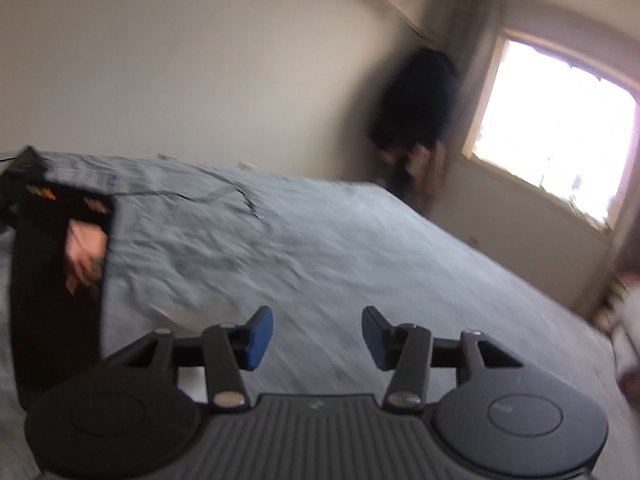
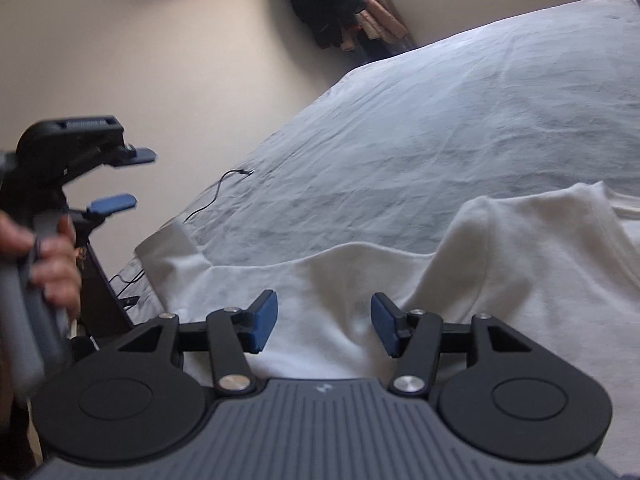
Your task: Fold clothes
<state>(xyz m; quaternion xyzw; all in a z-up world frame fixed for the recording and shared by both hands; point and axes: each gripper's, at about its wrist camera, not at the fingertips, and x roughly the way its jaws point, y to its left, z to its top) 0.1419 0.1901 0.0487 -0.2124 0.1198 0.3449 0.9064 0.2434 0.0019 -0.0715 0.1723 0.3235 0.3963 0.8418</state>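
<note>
Soft matt white cloth shirt (image 2: pixel 500 280) on wrinkled grey bedsheet (image 2: pixel 440 120); matt black plastic right gripper (image 2: pixel 324 322).

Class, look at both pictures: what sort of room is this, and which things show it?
Most likely a bedroom: a wide bed under a grey sheet, clothes hanging in the corner by a window, and a white shirt lying on the bed.

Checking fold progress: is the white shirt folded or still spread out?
Spread, not folded: the white shirt lies rumpled on the bed, sleeve out to the side. Both grippers are open, holding nothing.
</note>
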